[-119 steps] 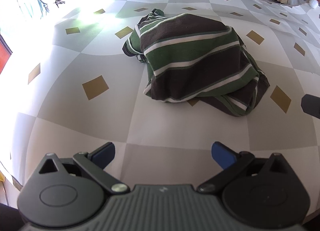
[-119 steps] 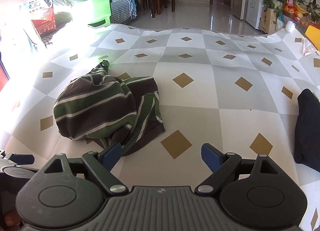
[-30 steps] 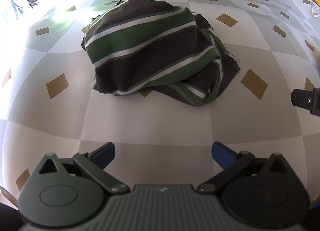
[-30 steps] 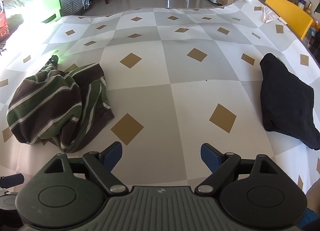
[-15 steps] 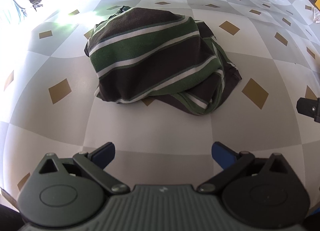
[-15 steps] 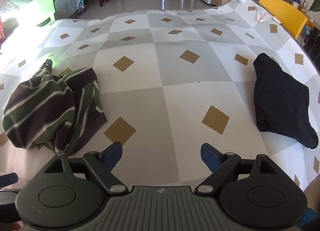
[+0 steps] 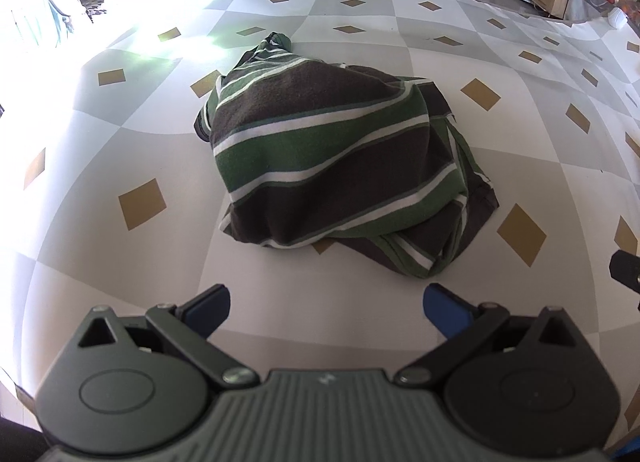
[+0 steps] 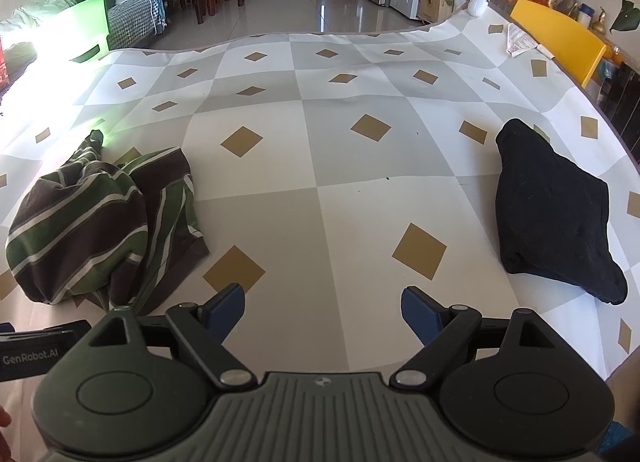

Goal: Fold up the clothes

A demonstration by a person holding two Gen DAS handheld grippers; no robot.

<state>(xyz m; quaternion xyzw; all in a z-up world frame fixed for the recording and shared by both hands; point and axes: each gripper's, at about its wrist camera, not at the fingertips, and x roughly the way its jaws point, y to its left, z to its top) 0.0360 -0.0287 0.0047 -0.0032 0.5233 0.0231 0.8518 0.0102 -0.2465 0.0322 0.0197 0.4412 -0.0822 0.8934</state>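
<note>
hovering over the checked cloth (image 8: 320, 221), left gripper (image 7: 326, 304) and right gripper (image 8: 322, 304) both gape wide, nothing btwn the fingers. striped shirt (image 7: 332, 165) sits bunched just ahead of the left one. prob best to pinch a hem corner w/ each, then spread flat before folding.

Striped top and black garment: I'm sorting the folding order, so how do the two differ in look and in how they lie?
The striped top has brown, green and white bands; the black garment is plain black. The striped top is a loose crumpled heap with an edge trailing out, while the black garment lies flatter and more compact. The striped top lies on the left of the right wrist view, the black garment on the right. Both rest on the checked cloth, untouched by either claw.
</note>
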